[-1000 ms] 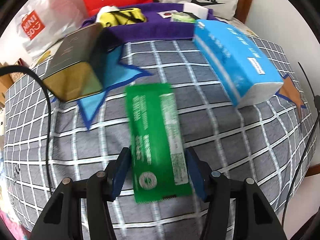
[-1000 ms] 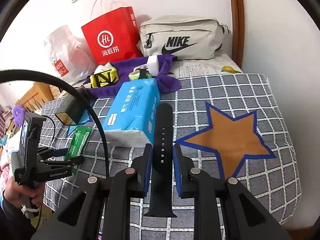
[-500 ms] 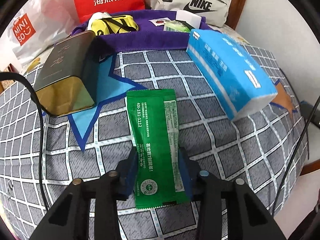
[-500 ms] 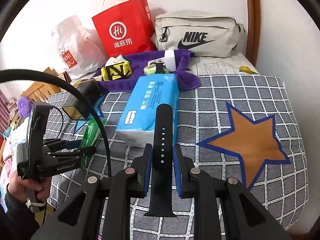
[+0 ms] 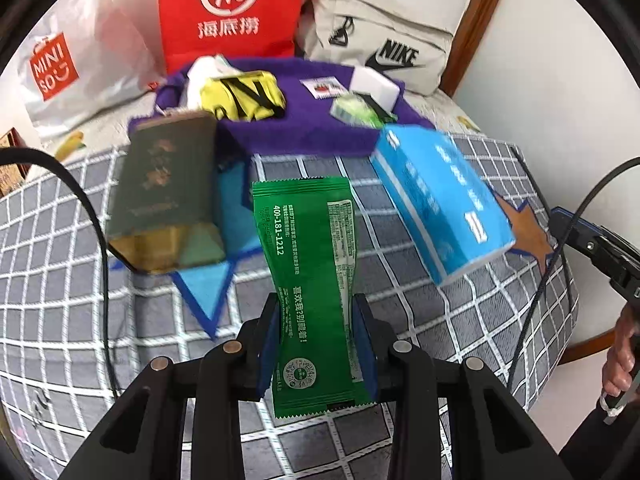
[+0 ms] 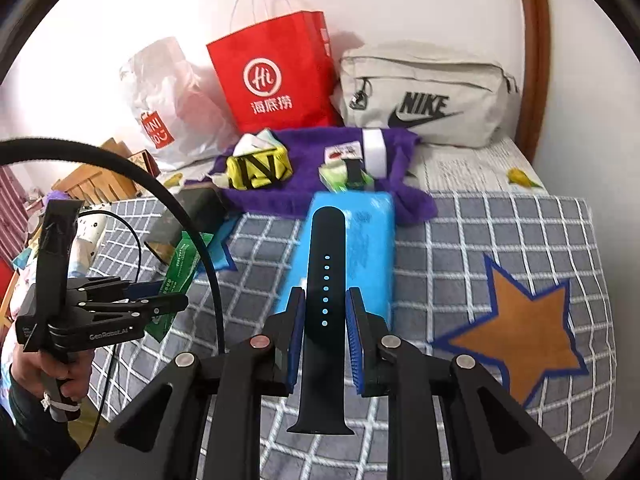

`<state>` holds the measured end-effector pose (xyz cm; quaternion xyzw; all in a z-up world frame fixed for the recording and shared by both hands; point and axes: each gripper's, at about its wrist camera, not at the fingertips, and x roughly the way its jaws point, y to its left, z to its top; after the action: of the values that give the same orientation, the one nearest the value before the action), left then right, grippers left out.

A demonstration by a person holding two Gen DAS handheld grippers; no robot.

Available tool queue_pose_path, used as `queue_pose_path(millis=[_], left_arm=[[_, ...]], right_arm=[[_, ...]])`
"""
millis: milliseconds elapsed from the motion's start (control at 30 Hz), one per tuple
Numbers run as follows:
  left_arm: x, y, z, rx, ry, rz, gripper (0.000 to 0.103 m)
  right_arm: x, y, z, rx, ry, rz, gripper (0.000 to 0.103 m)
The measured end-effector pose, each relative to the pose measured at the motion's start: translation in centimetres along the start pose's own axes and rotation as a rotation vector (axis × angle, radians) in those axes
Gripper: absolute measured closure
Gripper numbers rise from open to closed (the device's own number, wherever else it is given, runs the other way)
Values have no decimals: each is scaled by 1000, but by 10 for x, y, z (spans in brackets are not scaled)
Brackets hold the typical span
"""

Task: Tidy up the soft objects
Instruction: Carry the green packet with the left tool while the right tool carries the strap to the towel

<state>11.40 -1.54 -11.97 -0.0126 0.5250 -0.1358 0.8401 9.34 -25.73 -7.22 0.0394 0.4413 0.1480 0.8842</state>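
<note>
- Over the checked bed cover (image 5: 440, 320), the left gripper (image 5: 316, 344) is holding a green sachet (image 5: 312, 280), its jaws clamped on the packet's lower half while the upper half is sticking out clear of the bed.
- In the right wrist view, the same left gripper (image 6: 160, 300) is showing at the left edge, carried by a hand (image 6: 60, 380), with the green sachet (image 6: 180, 268) slanting up from it.
- The right gripper (image 6: 322, 340) is gripping a black watch strap (image 6: 324, 312), jaws closed against its two sides; the strap is standing nearly upright along the fingers, both ends poking past them.
- Behind the strap, a blue tissue pack (image 6: 360, 248) is lying on the bed cover, just in front of a purple cloth (image 6: 320, 160).
- A dark tin (image 5: 168, 196) is sitting left of the sachet, blurred.
- At the wall, a red paper bag (image 6: 276, 76) is standing beside a beige Nike bag (image 6: 424, 96).
</note>
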Motion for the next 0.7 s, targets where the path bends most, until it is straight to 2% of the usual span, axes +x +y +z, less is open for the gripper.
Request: queue_pose_path(millis=[333,533,700], left_arm=[[-33,29,19,-41,-83,32,70],[-51,47,33,-37,-131,86,70],[-59,64,46,-46,-157,89,70]], right_arm=[[11,18,32,-51,-13,19,82],[22,24,52,-76,-15,19,82],[29,21,69,-67,-18,30,82]])
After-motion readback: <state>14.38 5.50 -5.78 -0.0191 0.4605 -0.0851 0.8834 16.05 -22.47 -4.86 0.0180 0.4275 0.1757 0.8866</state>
